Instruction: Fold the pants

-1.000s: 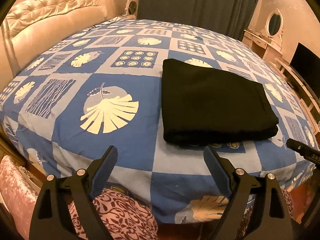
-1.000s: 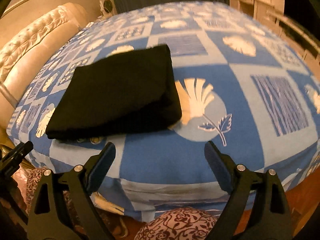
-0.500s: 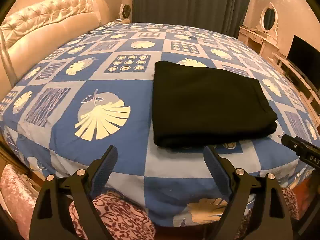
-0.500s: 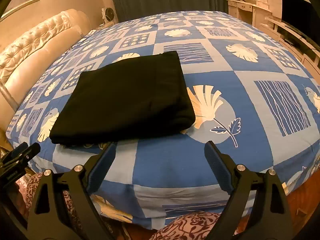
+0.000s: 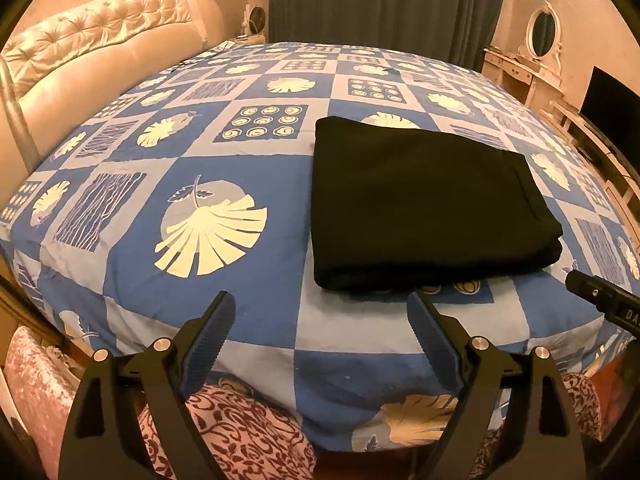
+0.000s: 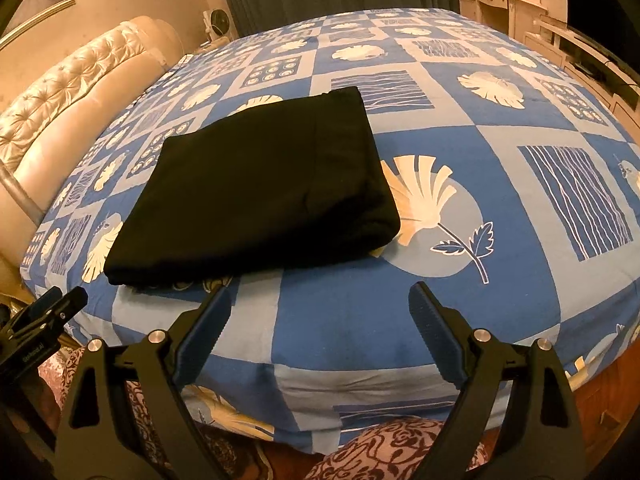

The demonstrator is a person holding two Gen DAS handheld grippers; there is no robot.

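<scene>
Black pants (image 5: 424,204) lie folded into a flat rectangle on the blue patterned bed cover (image 5: 208,168); they also show in the right wrist view (image 6: 260,192). My left gripper (image 5: 322,300) is open and empty, held back over the bed's near edge, short of the pants' near fold. My right gripper (image 6: 320,292) is open and empty, also over the near edge, just right of the pants' near corner. The tip of the right gripper (image 5: 600,296) shows at the right of the left wrist view; the left gripper (image 6: 40,316) shows at the left of the right wrist view.
A tufted cream headboard (image 5: 100,52) runs along the left side of the bed. A dark curtain (image 5: 380,0) hangs behind it. A dressing table with an oval mirror (image 5: 542,36) and a TV (image 5: 608,96) stand at the right. Patterned pink cushions (image 5: 240,436) lie below the bed's edge.
Both grippers have drawn back a little from the bed and risen, so the folded pants sit farther away in both views. The pants have not moved.
</scene>
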